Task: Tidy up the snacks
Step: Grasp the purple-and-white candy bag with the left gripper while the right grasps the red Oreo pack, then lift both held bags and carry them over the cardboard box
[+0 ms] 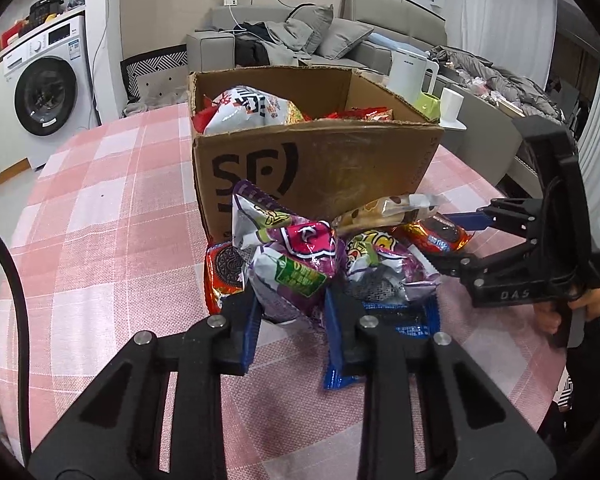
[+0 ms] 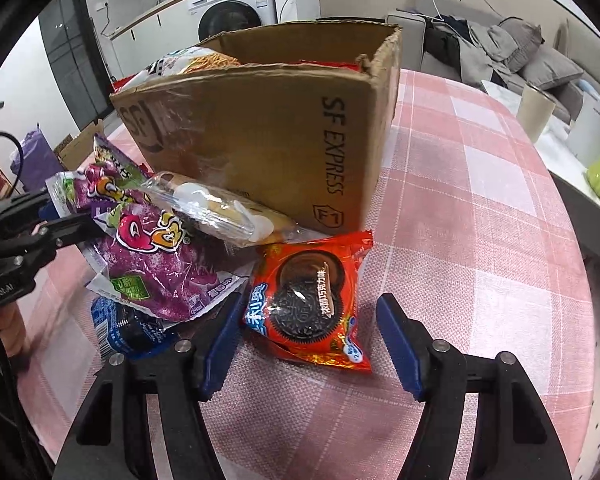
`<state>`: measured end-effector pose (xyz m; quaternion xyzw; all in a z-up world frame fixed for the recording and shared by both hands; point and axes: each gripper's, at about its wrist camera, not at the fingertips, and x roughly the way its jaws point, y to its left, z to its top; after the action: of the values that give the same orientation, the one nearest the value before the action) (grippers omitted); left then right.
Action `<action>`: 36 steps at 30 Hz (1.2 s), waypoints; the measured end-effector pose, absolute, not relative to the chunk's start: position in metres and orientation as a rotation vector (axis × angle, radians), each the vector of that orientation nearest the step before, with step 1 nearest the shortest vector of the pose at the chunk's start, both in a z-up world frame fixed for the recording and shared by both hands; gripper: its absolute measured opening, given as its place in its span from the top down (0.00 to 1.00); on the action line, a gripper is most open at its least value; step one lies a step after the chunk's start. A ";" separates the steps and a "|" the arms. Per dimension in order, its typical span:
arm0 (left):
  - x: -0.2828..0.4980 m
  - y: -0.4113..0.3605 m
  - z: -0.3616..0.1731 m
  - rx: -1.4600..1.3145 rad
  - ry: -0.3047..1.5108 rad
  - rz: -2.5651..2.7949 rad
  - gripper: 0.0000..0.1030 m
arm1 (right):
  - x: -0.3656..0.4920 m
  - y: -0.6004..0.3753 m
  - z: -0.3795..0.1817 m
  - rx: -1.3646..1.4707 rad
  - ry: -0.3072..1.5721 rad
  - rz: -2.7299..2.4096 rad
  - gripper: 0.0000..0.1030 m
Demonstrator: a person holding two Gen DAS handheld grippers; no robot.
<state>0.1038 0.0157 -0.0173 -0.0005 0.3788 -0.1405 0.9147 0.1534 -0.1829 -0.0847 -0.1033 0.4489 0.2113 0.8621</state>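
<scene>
With its jaws clamped on the purple snack bag (image 1: 292,272), the left gripper (image 1: 290,320) seems ready to lift it into the cardboard box (image 1: 320,160) just beyond, while the right gripper (image 2: 304,344) has jaws apart around the red cookie pack (image 2: 308,300).

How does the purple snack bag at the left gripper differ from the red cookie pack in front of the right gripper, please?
1. The purple snack bag is puffy and crumpled; the red cookie pack is flatter and squarish.
2. The purple snack bag is pinched in the left gripper; the red cookie pack lies between the open fingers of the right gripper, unpinched.
Both sit outside the cardboard box.
</scene>
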 end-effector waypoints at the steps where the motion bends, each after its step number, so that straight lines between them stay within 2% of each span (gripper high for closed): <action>1: 0.103 0.016 -0.017 -0.002 0.777 -0.289 0.76 | 0.152 -0.182 -0.085 -0.219 0.939 0.441 0.35; 4: 0.101 0.017 -0.014 -0.004 0.770 -0.290 0.76 | 0.147 -0.181 -0.084 -0.231 0.931 0.437 0.47; 10: 0.098 0.019 -0.006 -0.004 0.748 -0.290 0.76 | 0.141 -0.186 -0.080 -0.236 0.935 0.480 0.54; 36: 0.070 0.030 0.029 -0.024 0.649 -0.286 0.77 | 0.117 -0.218 -0.019 -0.204 0.832 0.499 0.56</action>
<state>0.0700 0.0301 0.0294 -0.0115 0.3179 -0.1399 0.9377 0.1173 -0.2183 -0.0190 -0.0978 0.3993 0.2395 0.8796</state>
